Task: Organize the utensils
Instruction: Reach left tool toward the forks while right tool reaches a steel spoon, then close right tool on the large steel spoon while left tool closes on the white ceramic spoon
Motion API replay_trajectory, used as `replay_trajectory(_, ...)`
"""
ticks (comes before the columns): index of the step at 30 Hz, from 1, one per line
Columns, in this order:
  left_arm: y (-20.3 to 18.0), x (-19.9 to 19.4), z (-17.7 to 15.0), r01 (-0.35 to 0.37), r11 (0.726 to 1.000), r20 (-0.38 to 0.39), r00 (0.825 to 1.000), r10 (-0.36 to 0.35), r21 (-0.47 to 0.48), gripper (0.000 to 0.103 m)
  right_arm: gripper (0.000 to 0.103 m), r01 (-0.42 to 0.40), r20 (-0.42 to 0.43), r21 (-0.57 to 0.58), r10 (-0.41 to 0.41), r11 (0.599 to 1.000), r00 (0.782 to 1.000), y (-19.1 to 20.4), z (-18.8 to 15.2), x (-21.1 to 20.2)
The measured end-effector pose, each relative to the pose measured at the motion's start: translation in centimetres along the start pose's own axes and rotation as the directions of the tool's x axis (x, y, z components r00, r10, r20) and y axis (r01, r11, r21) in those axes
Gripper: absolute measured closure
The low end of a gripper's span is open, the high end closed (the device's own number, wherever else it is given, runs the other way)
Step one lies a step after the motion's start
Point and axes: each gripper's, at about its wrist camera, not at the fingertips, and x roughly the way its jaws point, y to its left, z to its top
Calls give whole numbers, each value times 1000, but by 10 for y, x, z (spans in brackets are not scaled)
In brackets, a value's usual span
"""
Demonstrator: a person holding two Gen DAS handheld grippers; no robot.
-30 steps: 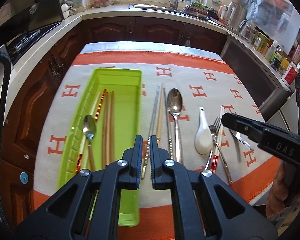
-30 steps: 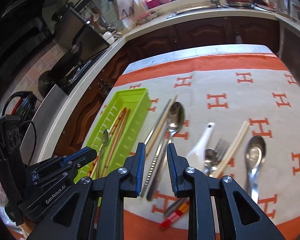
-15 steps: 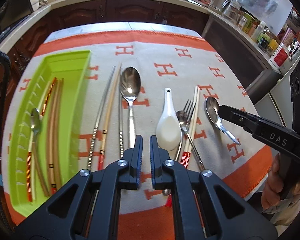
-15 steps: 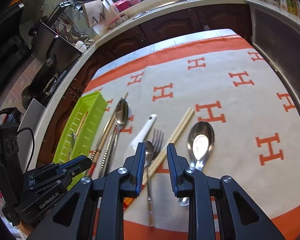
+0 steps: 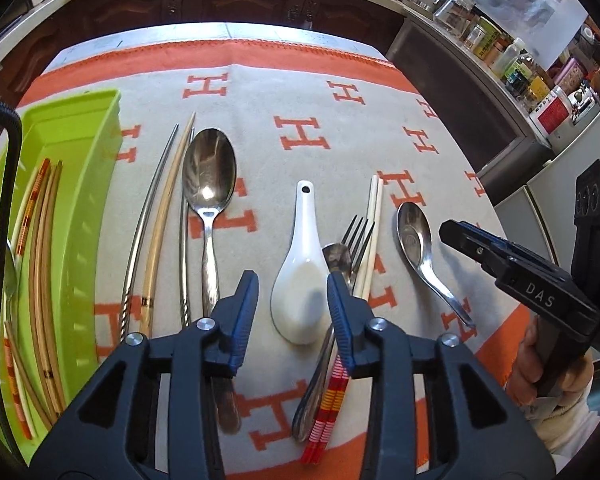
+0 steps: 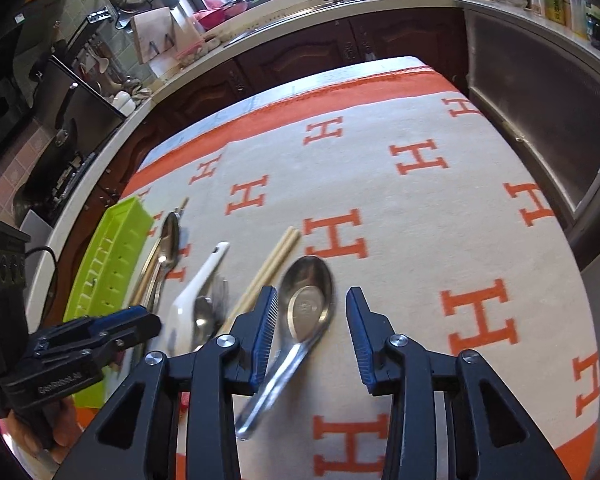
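Note:
My left gripper [image 5: 293, 282] hangs over a white ceramic spoon [image 5: 300, 280]; its jaws are opening and the spoon's bowl lies below the gap, untouched. Beside that spoon lie a small steel spoon with a fork [image 5: 356, 236] and a pair of white chopsticks [image 5: 374, 224]. My right gripper [image 6: 312, 298] hovers over a short steel spoon [image 6: 306, 304]; its jaws are opening too, and nothing is pressed by them. A green tray [image 5: 96, 200] at the left holds chopsticks and a spoon. A large steel spoon [image 5: 209, 184] and loose chopsticks [image 5: 162, 216] lie next to the tray.
The utensils lie on a cream cloth [image 6: 400, 208] with orange H marks and an orange border. Dark kitchen cabinets [image 5: 220, 0] and a countertop ring the table. A hand [image 5: 540, 356] grips the right tool near the table's right edge.
Both grippers moved right across the table and came down closer to the utensils. Both pairs of jaws went from nearly shut to parted. The green tray slid to the left edge of both views.

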Motion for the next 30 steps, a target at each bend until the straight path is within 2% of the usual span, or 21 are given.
replay_trajectory(8, -1, 19, 7, 7, 1000, -38, 999, -6, 11, 71, 68, 15, -34, -44, -16, 999, 999, -8, -2, 25)
replay_trajectory(15, 7, 30, 6, 75, 997, -52, 996, -76, -15, 71, 69, 57, -18, -197, -62, 979, 998, 19, -8, 36)
replay_trajectory(18, 7, 30, 5, 82, 997, -42, 996, -82, 1, 71, 70, 80, -3, -258, -83, 963, 997, 30, -12, 39)
replay_trajectory(19, 6, 30, 4, 83, 997, -39, 996, -83, 4, 71, 71, 83, 1, -272, -86, 959, 996, 34, -13, 39)
replay_trajectory(21, 6, 29, 2, 82, 997, -30, 996, -81, 11, 71, 82, 76, 3, -287, -79, 955, 997, 37, -15, 39)
replay_trajectory(24, 5, 29, 0, 73, 997, -22, 997, -73, 12, 71, 90, 44, -6, -285, -47, 958, 999, 38, -15, 40)
replay_trajectory(30, 2, 24, -4, 48, 999, -5, 999, -48, -6, 73, 96, -29, -39, -211, 21, 977, 999, 28, -10, 39)
